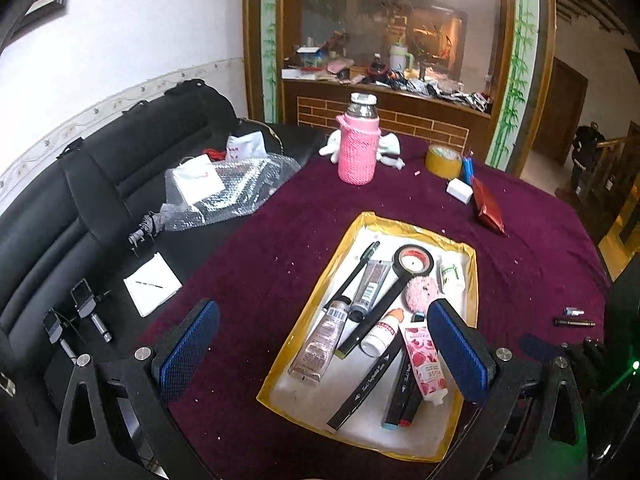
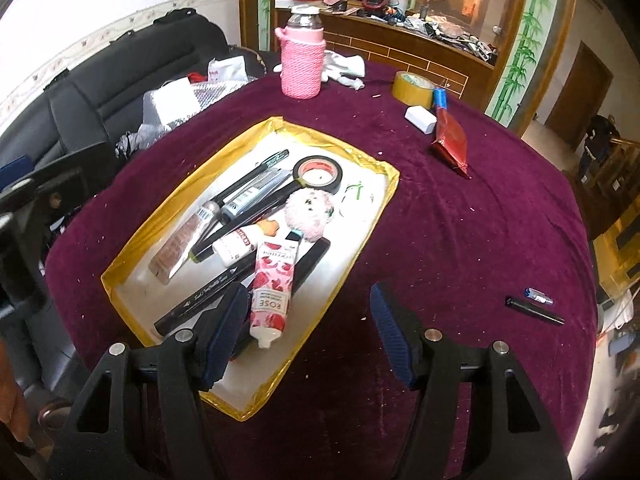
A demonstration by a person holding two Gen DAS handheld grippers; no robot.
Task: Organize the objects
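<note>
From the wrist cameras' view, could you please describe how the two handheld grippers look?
Both the left gripper and the right gripper have matte black frames with triangular cut-outs, silver round pivot bolts, and two fingers faced with ribbed blue pads. No sleeves or cables are visible.

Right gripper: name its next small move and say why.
Probably ease the right gripper across to the black pen lying loose on the purple cloth. Its jaws stand open and empty, and most items already sit in the gold-rimmed tray.
</note>
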